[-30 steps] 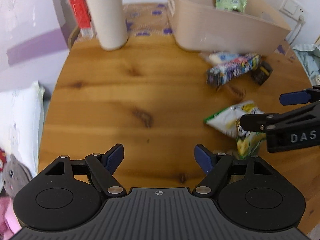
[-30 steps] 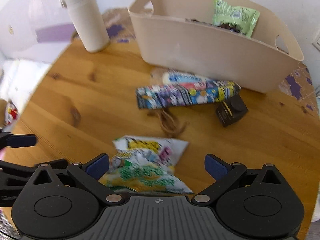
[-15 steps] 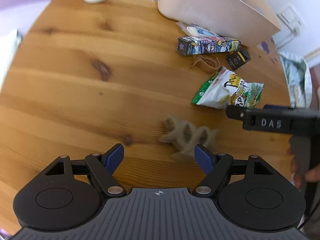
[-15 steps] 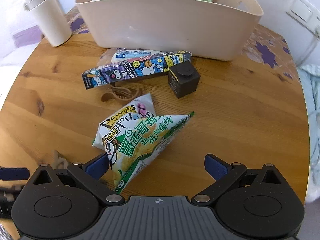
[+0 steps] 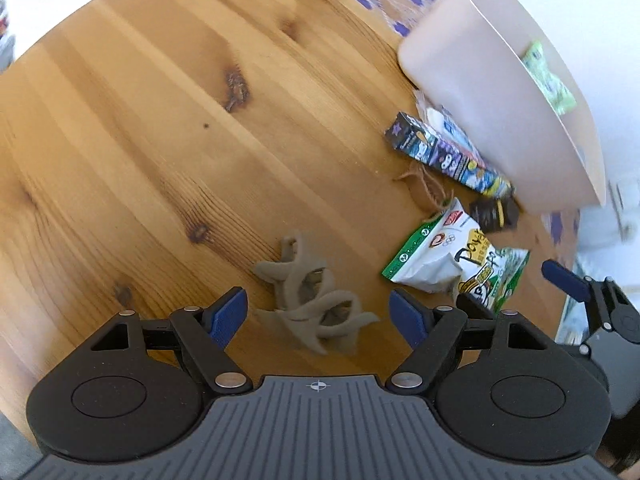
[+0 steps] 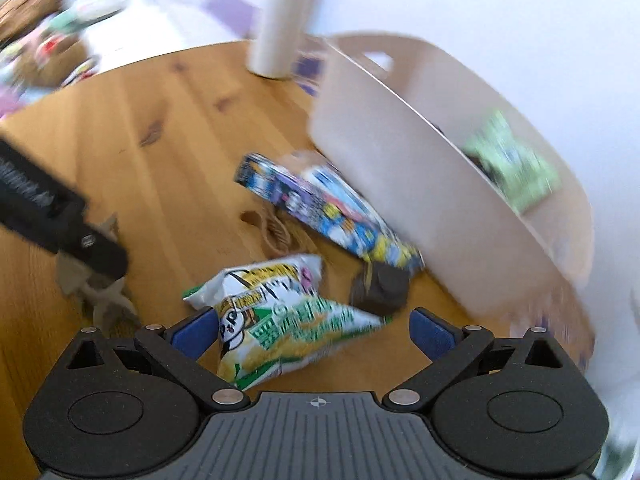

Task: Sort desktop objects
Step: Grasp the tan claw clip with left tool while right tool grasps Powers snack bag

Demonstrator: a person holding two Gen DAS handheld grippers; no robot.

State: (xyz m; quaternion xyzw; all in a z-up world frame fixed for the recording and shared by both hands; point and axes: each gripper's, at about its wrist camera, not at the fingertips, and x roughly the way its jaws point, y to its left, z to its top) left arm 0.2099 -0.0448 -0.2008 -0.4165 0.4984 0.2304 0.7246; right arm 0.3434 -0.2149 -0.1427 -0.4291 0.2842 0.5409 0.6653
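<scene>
Currently both tools spread, nothing held. Left tool [image 5: 319, 312] straddles taupe hair clip [image 5: 310, 300] on counter [image 5: 140, 120], well short of beige basket [image 5: 480, 92]. Right tool [image 6: 312, 330] brackets snack bag [image 6: 280, 316]. Rec: lower squarely, centre obj. before closing.

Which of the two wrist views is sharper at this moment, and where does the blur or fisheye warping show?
Left wrist view: mostly sharp, the grey hair claw and wood grain are crisp, and the beige bin bows with fisheye warping. Right wrist view: motion-smeared, the chip bag print and the white tumbler streak, though the right tongs stay sharp.
</scene>
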